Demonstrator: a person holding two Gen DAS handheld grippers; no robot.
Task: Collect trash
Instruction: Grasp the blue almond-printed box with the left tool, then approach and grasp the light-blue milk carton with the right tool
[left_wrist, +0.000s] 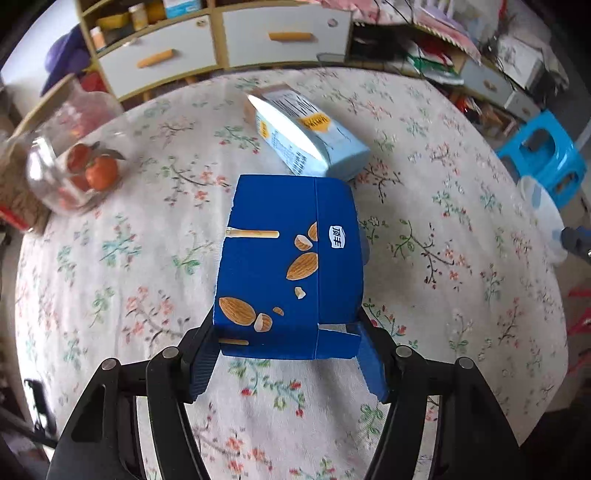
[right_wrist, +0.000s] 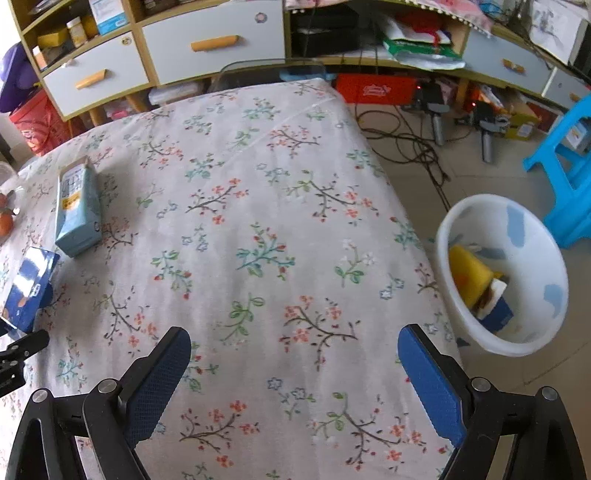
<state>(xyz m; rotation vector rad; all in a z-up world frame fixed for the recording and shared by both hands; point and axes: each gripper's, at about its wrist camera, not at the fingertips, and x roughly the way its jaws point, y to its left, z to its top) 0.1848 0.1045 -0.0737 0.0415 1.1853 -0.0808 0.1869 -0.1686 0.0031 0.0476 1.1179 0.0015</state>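
Note:
My left gripper is shut on a dark blue almond-snack box, holding it over the floral tablecloth; the box also shows in the right wrist view at the far left. A light blue carton lies on the table just beyond it, also in the right wrist view. My right gripper is open and empty above the table's right side. A white trash bin stands on the floor to the right of the table, holding a yellow sponge-like item and other scraps.
A glass jar with orange fruit stands at the table's left. A blue plastic stool stands beyond the bin. Cables lie on the floor. A drawer cabinet stands behind the table.

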